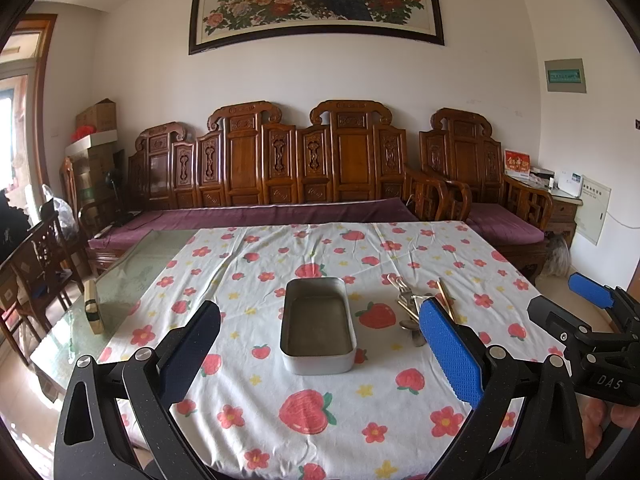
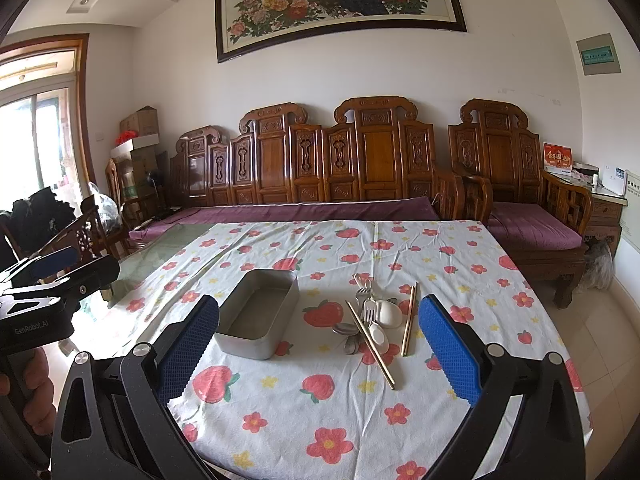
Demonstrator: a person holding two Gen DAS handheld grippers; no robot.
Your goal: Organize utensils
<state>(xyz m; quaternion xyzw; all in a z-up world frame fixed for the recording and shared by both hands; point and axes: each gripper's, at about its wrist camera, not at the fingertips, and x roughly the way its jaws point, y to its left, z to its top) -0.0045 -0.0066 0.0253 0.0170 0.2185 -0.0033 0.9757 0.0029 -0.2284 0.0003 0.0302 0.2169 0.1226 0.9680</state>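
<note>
An empty rectangular metal tin sits on the strawberry tablecloth. To its right lies a loose pile of utensils: forks, metal spoons, white spoons and two gold chopsticks. My left gripper is open and empty, held above the cloth just short of the tin. My right gripper is open and empty, short of the tin and the pile. Each gripper shows at the edge of the other's view.
Bare glass tabletop lies left of the cloth, with a small gold-wrapped block on it. A carved wooden sofa with purple cushions stands behind the table. Wooden chairs stand at the left.
</note>
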